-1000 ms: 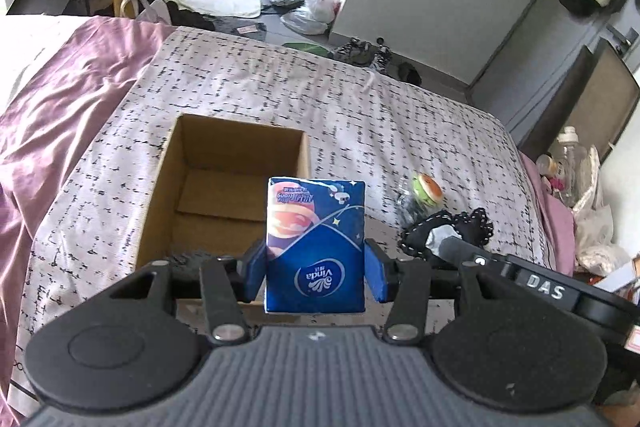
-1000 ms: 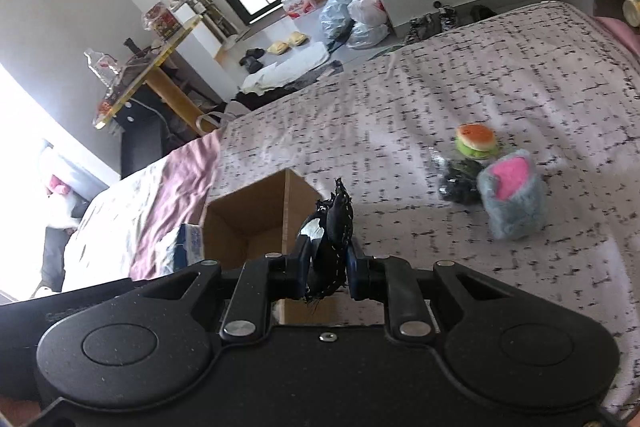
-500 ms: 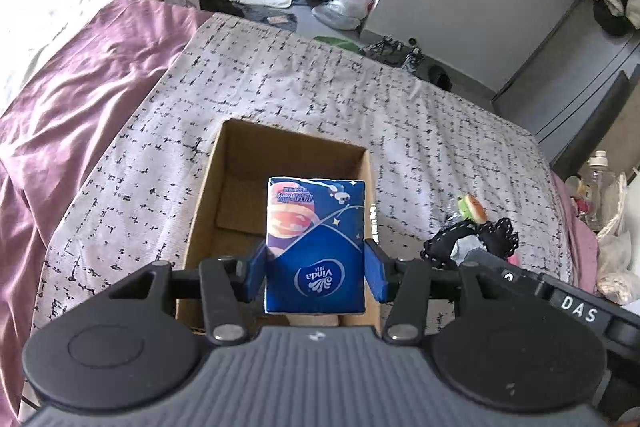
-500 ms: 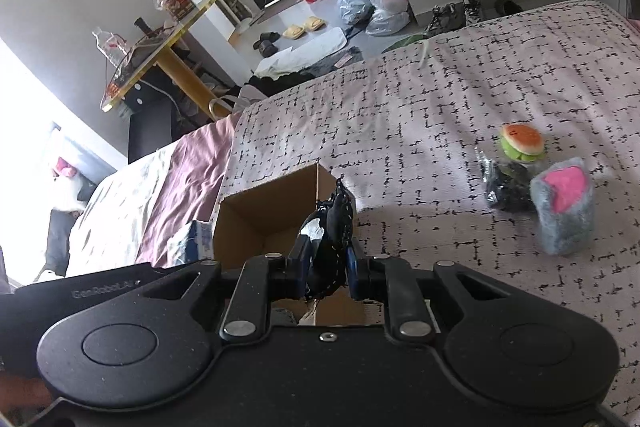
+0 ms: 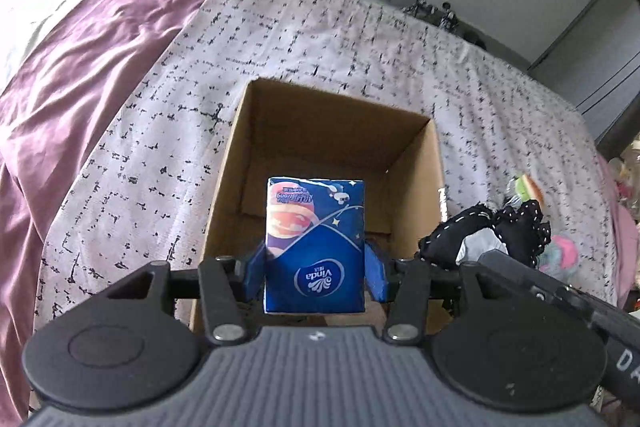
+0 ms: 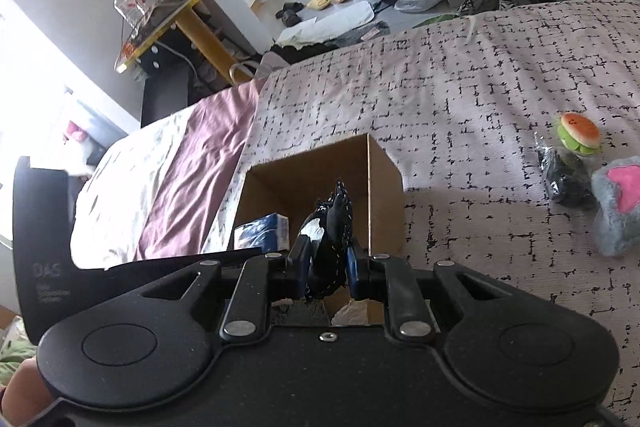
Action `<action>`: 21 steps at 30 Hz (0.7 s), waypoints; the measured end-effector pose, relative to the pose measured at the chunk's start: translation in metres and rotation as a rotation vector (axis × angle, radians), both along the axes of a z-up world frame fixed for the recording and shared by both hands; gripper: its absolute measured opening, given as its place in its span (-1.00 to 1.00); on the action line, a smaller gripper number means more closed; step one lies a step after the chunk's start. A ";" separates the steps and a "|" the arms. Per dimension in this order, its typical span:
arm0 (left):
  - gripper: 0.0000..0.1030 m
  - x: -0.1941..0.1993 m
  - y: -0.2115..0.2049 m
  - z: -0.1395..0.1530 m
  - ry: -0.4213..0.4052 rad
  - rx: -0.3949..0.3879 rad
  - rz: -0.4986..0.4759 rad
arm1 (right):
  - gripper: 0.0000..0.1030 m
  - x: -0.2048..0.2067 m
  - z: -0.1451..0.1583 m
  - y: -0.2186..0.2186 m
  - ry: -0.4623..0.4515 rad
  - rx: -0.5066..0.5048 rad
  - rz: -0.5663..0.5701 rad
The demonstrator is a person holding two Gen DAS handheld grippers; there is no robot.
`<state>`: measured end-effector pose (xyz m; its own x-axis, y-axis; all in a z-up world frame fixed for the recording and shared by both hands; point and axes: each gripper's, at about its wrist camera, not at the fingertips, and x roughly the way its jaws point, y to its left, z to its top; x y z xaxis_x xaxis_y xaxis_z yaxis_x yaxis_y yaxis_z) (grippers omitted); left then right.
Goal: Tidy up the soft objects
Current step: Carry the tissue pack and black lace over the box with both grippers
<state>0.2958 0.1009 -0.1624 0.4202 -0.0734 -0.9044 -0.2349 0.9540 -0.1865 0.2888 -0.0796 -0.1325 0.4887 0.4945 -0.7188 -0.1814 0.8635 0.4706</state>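
Note:
My left gripper (image 5: 315,269) is shut on a blue Vinda tissue pack (image 5: 315,243) and holds it upright over the near part of an open cardboard box (image 5: 436,163). My right gripper (image 6: 328,267) is shut on a black lacy fabric piece (image 6: 330,223) just above the same box (image 6: 384,195). The tissue pack (image 6: 264,231) and the left gripper body show at the left in the right wrist view. The black fabric (image 5: 484,231) shows at the right in the left wrist view.
The box sits on a bed with a pale black-patterned cover (image 5: 340,39) and a purple sheet (image 5: 80,67) to the left. A burger toy (image 6: 578,131), a dark bagged item (image 6: 564,179) and a grey-pink plush (image 6: 618,203) lie right of the box.
Both grippers have moved forward and now hang over the box with their loads still held. The box fills more of both views.

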 end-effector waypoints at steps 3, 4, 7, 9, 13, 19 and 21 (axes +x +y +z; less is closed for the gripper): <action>0.03 0.000 0.002 -0.003 0.008 0.017 0.024 | -0.62 0.001 -0.003 0.005 0.013 -0.012 0.007; 0.03 0.000 0.004 -0.002 0.007 0.012 0.033 | -0.62 0.002 -0.004 0.006 0.016 -0.017 0.009; 0.09 -0.004 0.009 0.002 -0.003 -0.016 0.048 | -0.62 0.006 -0.007 0.012 0.026 -0.024 0.018; 0.11 -0.007 0.014 0.009 -0.022 -0.022 0.064 | -0.62 0.008 -0.009 0.016 0.030 -0.032 0.024; 0.14 -0.015 0.025 0.023 -0.053 -0.037 0.098 | -0.62 0.011 -0.013 0.025 0.042 -0.042 0.037; 0.19 -0.024 0.035 0.037 -0.085 -0.029 0.116 | -0.58 0.011 -0.017 0.037 0.044 -0.064 0.047; 0.19 -0.027 0.036 0.038 -0.085 -0.024 0.119 | -0.51 0.010 -0.018 0.041 0.036 -0.077 0.054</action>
<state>0.2687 0.1371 -0.1240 0.5025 -0.0402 -0.8637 -0.3282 0.9153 -0.2335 0.2990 -0.0390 -0.1501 0.4360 0.4620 -0.7723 -0.2130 0.8868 0.4102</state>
